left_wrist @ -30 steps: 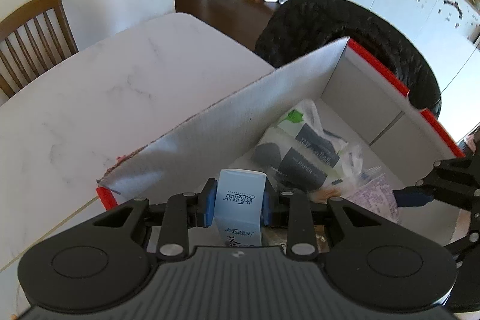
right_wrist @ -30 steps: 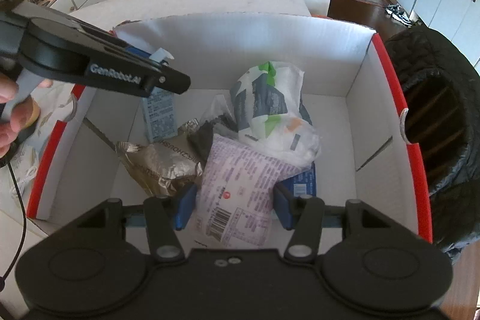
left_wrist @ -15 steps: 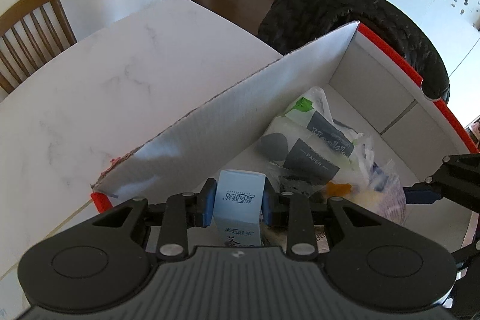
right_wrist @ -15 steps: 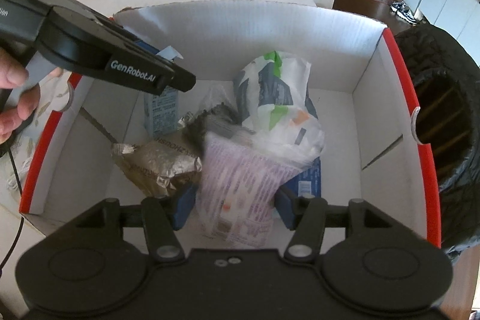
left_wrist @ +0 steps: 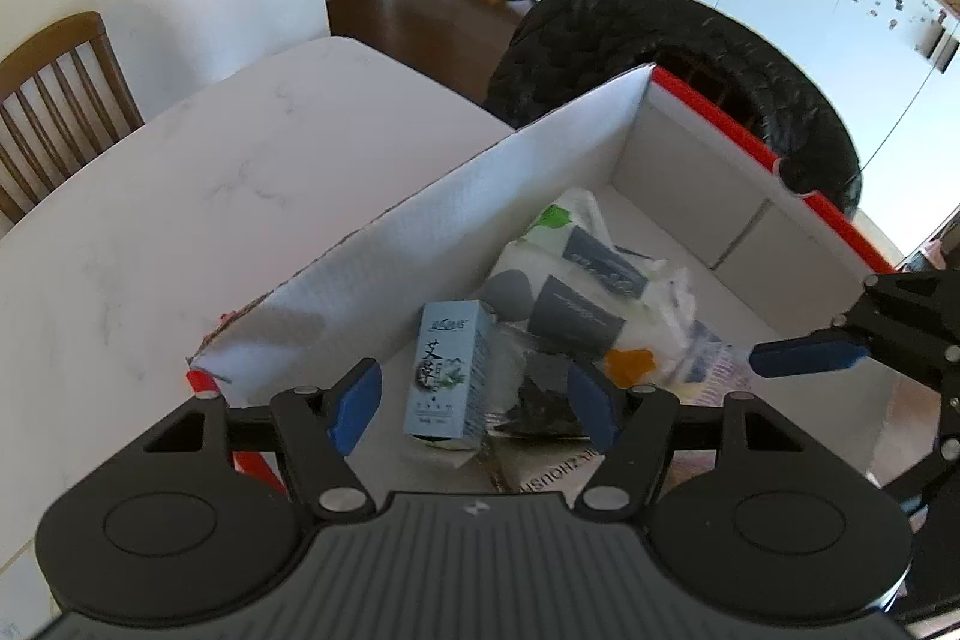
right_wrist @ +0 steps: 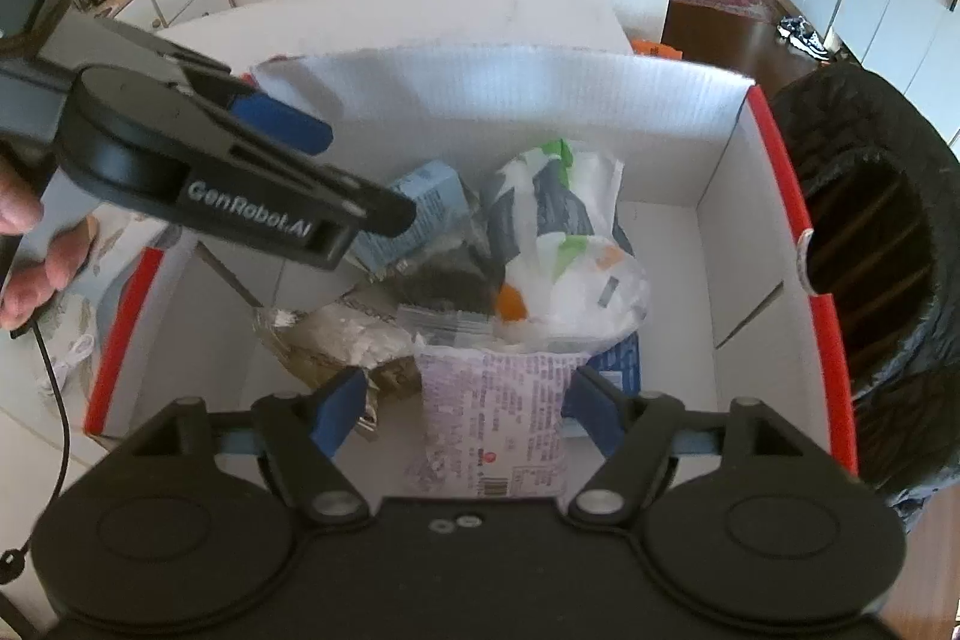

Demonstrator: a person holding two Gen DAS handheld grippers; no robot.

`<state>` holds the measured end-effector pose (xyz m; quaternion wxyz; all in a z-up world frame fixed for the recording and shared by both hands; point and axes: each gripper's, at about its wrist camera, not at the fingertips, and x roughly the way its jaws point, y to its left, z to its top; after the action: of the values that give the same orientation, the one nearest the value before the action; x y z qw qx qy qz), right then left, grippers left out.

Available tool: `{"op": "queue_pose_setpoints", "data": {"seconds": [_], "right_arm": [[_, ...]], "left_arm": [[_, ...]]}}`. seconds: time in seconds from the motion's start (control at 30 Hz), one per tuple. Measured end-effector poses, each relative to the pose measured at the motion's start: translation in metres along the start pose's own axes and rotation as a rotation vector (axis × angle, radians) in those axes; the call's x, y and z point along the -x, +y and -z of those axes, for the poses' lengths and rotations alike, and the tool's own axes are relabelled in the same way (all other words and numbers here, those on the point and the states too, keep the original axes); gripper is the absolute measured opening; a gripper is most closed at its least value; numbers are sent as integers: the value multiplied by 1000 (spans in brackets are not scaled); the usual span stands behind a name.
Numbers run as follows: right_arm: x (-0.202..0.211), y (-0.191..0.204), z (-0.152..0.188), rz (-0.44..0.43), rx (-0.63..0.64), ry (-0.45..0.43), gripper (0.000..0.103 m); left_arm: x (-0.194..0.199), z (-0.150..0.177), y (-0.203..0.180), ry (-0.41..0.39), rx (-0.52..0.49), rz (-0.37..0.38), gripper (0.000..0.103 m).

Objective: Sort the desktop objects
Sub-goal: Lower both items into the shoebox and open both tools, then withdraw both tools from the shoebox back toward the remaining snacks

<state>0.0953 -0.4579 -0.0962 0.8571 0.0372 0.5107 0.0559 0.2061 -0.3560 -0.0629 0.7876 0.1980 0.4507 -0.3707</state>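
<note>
Now both the left gripper (left_wrist: 474, 403) and right gripper (right_wrist: 462, 409) are just spreading open, releasing the blue carton (left_wrist: 447, 370) and purple packet (right_wrist: 495, 430) into the white box (right_wrist: 714, 232); withdrawing likely comes next.

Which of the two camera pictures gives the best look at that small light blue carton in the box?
The left wrist view. There the small light blue carton stands unobstructed inside the white cardboard box, its printed front facing the camera. In the right wrist view the carton sits farther off, partly hidden behind the left gripper.
</note>
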Motion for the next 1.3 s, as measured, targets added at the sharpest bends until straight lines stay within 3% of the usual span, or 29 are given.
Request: {"op": "queue_pose_setpoints", "data": {"seconds": [0.67,0.9,1.3], "right_arm": [[35,36,-4,7,27,-62,76],[51,63,1,3,62,-121,79],[69,124,12,-10,87,-197,86]], "left_arm": [[74,40,14,-117,39,86,68],[103,60,30,-172,67,100,68],[150,105,59,-245,118,120,79]]}}
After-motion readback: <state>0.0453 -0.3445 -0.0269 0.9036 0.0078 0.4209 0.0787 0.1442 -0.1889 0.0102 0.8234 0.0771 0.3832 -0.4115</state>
